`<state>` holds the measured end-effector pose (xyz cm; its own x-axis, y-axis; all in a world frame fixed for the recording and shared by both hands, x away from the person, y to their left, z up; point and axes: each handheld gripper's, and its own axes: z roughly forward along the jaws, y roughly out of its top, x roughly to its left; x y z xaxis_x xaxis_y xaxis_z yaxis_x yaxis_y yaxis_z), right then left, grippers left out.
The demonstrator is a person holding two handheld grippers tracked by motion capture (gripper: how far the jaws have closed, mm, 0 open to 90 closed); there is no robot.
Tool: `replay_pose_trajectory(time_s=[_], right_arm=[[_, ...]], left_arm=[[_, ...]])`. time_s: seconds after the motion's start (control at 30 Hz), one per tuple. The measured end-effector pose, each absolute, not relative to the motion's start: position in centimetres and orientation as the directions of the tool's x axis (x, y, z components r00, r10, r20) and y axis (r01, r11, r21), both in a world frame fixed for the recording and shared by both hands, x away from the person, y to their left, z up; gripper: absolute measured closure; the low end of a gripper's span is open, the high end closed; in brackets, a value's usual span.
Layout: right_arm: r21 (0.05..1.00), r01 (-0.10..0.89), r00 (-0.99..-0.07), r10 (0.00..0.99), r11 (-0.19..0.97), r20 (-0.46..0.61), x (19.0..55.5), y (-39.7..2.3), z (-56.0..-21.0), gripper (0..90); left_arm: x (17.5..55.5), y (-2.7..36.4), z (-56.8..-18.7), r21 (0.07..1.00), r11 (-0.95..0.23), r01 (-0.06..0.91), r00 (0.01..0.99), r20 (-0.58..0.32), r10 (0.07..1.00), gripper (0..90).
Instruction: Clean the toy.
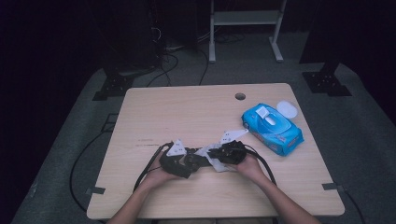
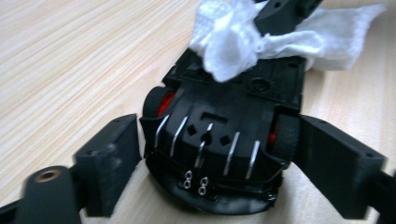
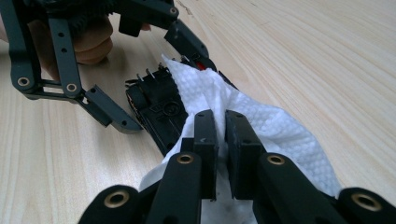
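Pale wooden table [image 1: 196, 112], dark room behind. Near its front edge lies an upturned black toy car [image 2: 219, 140], clamped between the left gripper's [image 2: 219, 158] wide-set jaws. Pinching a white wet wipe [image 3: 219, 100], the right gripper [image 3: 222, 123] presses it on the underside; wiping looks underway, not finished. A blue wipes pack [image 1: 272, 129] sits nearby.

Worktop [image 1: 187, 107]: far half and left side open for passage. Obstacles: blue wipes pack [image 1: 273, 128] with white lid [image 1: 286, 109] at right rear; toy car [image 1: 194, 161] and white wipe [image 1: 212, 156] at near centre, between both tools.
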<state>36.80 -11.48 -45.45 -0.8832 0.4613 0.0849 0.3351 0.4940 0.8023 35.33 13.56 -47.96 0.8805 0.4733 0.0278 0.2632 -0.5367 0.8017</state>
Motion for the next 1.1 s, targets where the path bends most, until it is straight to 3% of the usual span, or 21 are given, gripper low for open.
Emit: replay_pose_trajectory(time_s=[0.47, 0.73, 1.1], right_arm=[[0.811, 0.278, -0.929, 0.359, 0.514, 0.091, 35.3, -7.5, -45.2, 82.9], [0.802, 0.283, -0.921, 0.383, 0.527, 0.074, 35.5, -9.6, -45.3, 82.9], [0.812, 0.268, -0.943, 0.312, 0.518, 0.112, 34.8, -7.4, -45.6, 82.9]], left_arm=[[34.4, 13.0, -47.8, 0.763, -0.598, 0.246, 0.872, 0.095, 0.48, 21.6], [34.4, 13.1, -47.9, 0.777, -0.573, 0.26, 0.89, 0.037, 0.454, 22.6], [34.1, 12.5, -47.8, 0.749, -0.627, 0.216, 0.895, 0.104, 0.433, 24.2]])
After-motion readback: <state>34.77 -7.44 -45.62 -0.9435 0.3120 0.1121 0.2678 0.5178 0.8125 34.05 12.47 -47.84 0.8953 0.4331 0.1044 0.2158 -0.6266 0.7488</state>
